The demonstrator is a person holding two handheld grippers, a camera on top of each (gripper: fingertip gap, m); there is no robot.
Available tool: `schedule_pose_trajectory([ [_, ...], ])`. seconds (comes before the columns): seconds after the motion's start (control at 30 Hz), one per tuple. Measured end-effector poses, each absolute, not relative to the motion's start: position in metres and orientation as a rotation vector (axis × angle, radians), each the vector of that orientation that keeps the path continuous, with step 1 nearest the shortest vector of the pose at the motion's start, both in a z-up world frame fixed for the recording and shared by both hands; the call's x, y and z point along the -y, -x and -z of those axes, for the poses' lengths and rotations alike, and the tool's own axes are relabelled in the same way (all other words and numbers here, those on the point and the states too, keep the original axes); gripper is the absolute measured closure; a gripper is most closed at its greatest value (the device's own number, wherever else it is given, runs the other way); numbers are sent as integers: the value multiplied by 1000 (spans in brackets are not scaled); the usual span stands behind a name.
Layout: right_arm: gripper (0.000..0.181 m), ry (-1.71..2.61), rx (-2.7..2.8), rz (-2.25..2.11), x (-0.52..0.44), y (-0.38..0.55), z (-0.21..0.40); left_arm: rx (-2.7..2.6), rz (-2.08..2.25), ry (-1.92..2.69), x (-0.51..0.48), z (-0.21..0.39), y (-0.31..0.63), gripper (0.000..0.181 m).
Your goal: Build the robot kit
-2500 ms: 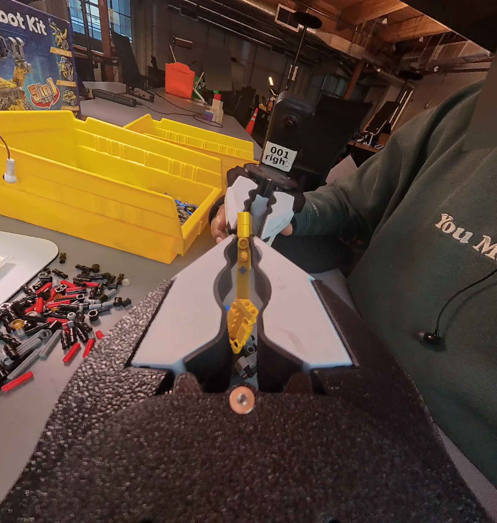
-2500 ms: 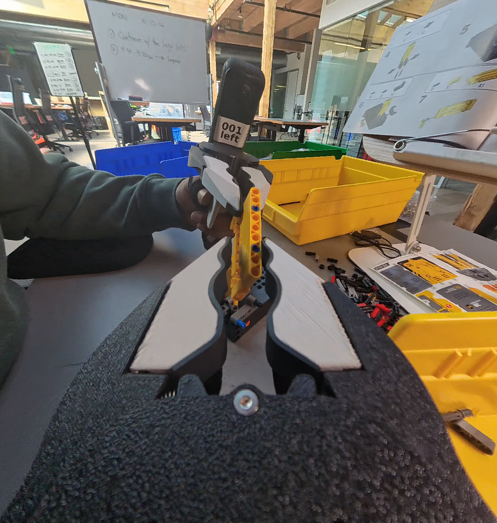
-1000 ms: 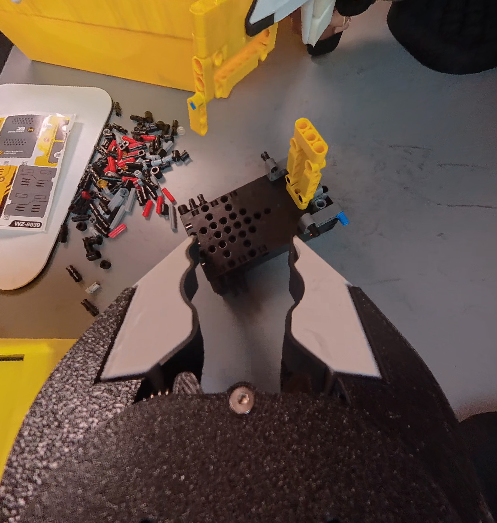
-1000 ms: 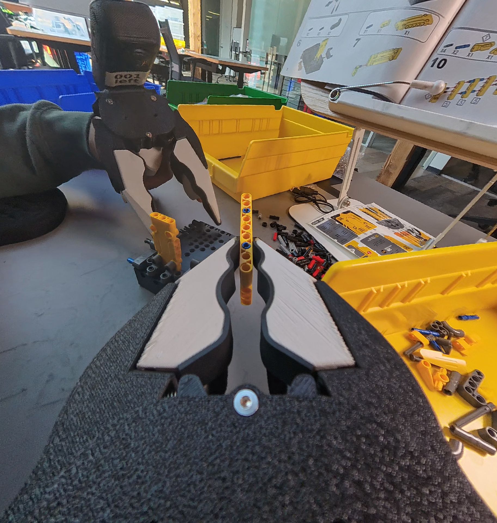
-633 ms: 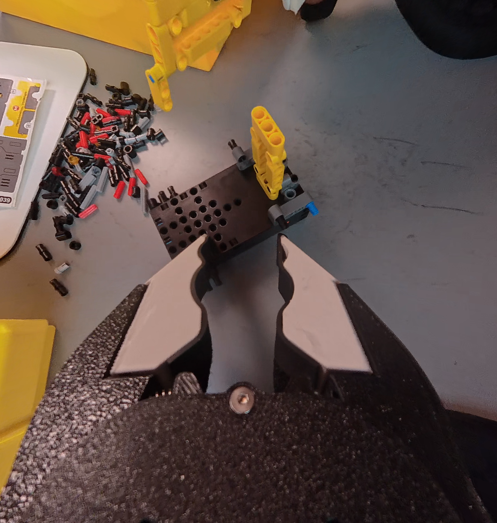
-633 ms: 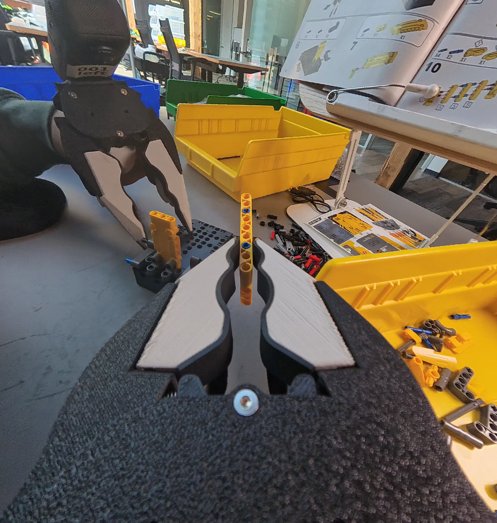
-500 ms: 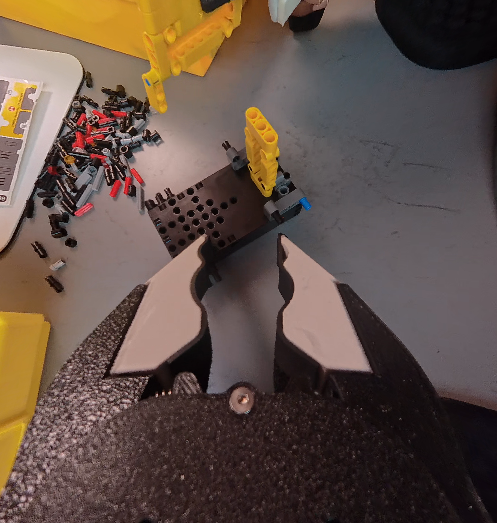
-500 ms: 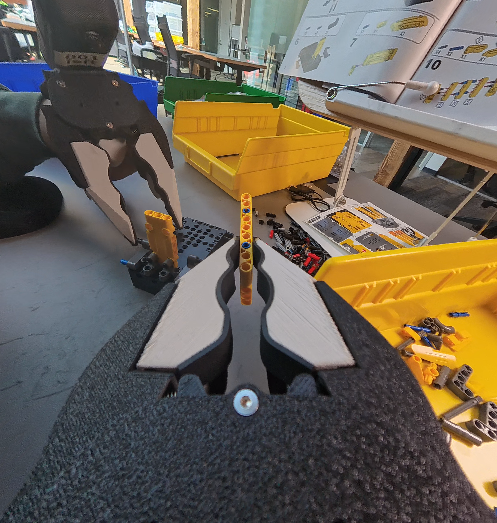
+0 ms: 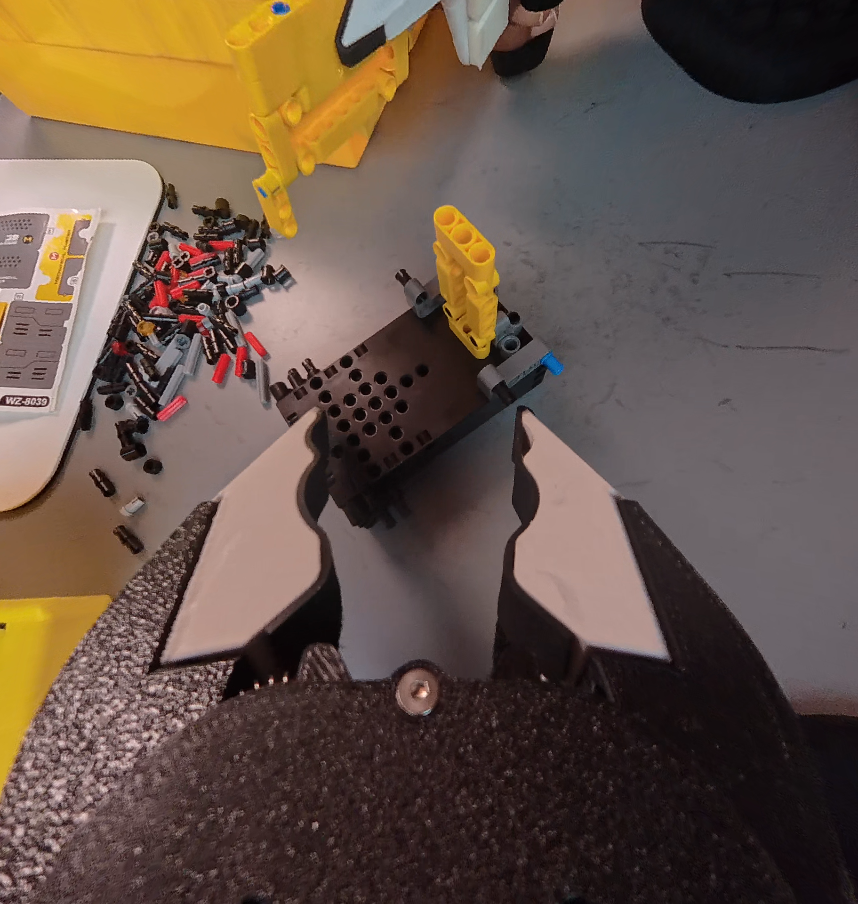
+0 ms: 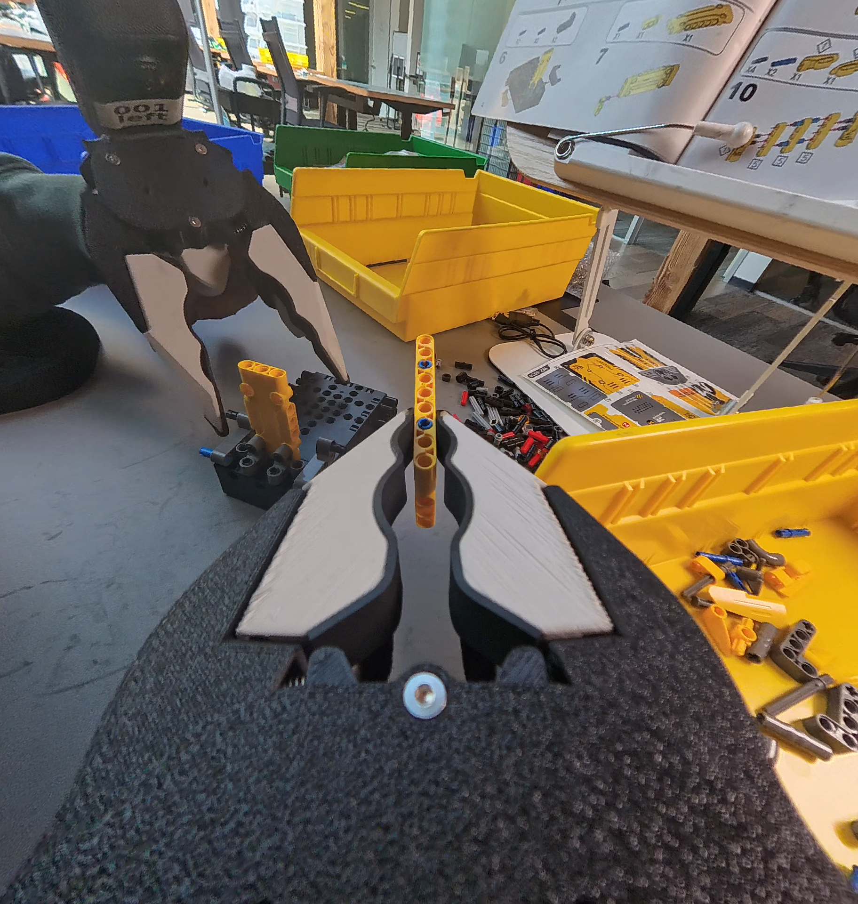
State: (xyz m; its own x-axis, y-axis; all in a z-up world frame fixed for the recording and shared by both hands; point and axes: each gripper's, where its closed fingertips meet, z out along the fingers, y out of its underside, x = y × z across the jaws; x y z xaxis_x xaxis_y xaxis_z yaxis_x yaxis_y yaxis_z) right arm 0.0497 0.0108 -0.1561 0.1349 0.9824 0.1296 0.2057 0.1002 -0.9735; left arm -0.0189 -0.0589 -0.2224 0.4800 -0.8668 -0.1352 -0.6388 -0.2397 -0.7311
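A black perforated plate (image 9: 383,401) lies on the grey table with a short yellow block (image 9: 466,283) standing upright on its far end. My left gripper (image 9: 417,420) is open wide and empty, with its fingertips down on either side of the plate. The right wrist view shows this gripper (image 10: 280,401) straddling the plate (image 10: 339,401) and the yellow block (image 10: 270,411). My right gripper (image 10: 425,420) is shut on a long yellow beam piece (image 10: 424,440) and holds it upright above the table. The beam piece also shows at the top of the left wrist view (image 9: 309,98).
A pile of small black, red and grey pins (image 9: 192,318) lies left of the plate. A white stand base with a sticker sheet (image 9: 26,303) and an instruction booklet (image 10: 710,73) stand beyond. Yellow bins sit behind (image 10: 441,244) and at the right, one holding parts (image 10: 710,489). Some 12 cm of space lies between my two pairs of fingers.
Earlier both grippers held the assembly together in the air. The black plate now lies on the table, released by the left gripper, which has opened wider and lowered around it. The right still holds the yellow beam.
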Motion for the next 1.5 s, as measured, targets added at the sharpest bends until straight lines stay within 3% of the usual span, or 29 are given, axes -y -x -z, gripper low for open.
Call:
schedule_pose_trajectory([
  [0.3, 174, 1331, 1305, -921, -9, -49, 158, -1275, 311, 1987, 55, 231, 19, 122],
  [0.8, 174, 1334, 1314, -936, -8, -49, 160, -1252, 305, 2081, 79, 226, 24, 130],
  [1.13, 174, 1335, 1311, -946, -8, -49, 159, -1222, 301, 2031, 63, 232, 24, 103],
  [1.5, 174, 1332, 1314, -952, -7, -49, 159, -1227, 202, 2042, 61, 234, 23, 111],
])
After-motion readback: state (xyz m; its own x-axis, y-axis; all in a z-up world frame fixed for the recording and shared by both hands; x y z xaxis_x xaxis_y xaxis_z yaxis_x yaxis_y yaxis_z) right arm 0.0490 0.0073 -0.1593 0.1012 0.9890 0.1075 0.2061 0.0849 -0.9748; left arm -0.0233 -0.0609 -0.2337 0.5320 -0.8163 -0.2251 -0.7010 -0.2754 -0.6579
